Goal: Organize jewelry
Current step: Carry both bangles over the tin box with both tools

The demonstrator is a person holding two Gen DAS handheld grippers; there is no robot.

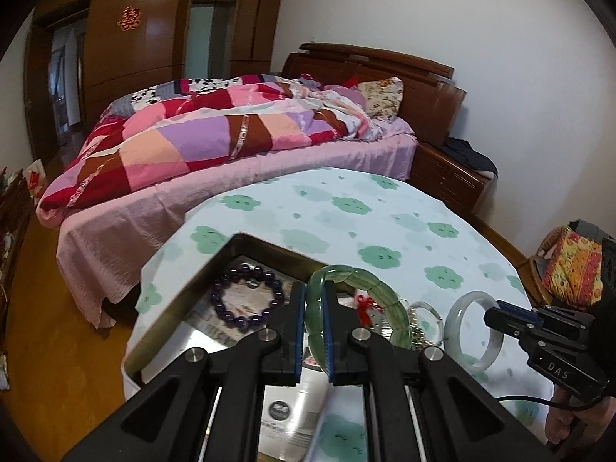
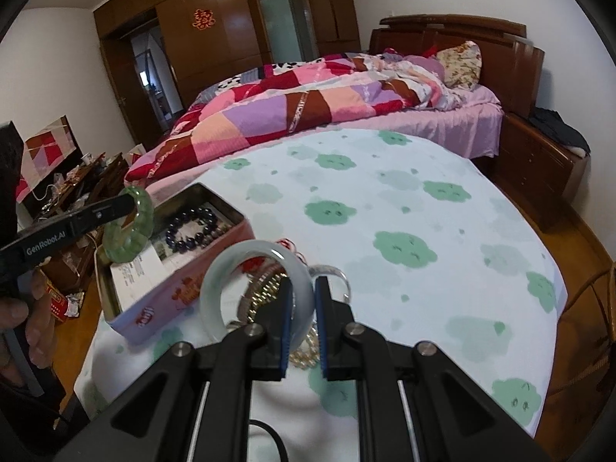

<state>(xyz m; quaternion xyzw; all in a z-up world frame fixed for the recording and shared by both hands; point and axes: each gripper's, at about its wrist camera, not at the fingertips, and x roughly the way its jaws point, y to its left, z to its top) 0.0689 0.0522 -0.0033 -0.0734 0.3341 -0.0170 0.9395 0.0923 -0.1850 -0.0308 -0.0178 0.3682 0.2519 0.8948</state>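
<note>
My left gripper (image 1: 315,288) is shut on a green segmented stone bracelet (image 1: 385,300), held up over the near corner of an open tin box (image 1: 184,308). The same green bracelet (image 2: 127,227) and left gripper (image 2: 129,202) show at the left of the right wrist view. A dark purple bead bracelet (image 1: 246,302) lies inside the tin box (image 2: 184,288), and shows there too as the purple bracelet (image 2: 190,229). My right gripper (image 2: 303,283) is shut on a pale white-green jade bangle (image 2: 215,285), lifted off the table. In the left wrist view that bangle (image 1: 475,331) hangs from the right gripper (image 1: 491,313).
A heap of bead chains (image 2: 265,292) and a red tassel (image 1: 364,308) lie on the table beside the tin. The table (image 2: 423,211) wears a white cloth with green flowers. Behind it stands a bed (image 1: 215,142) and a nightstand (image 1: 450,177). A wicker basket (image 1: 569,265) sits at the right.
</note>
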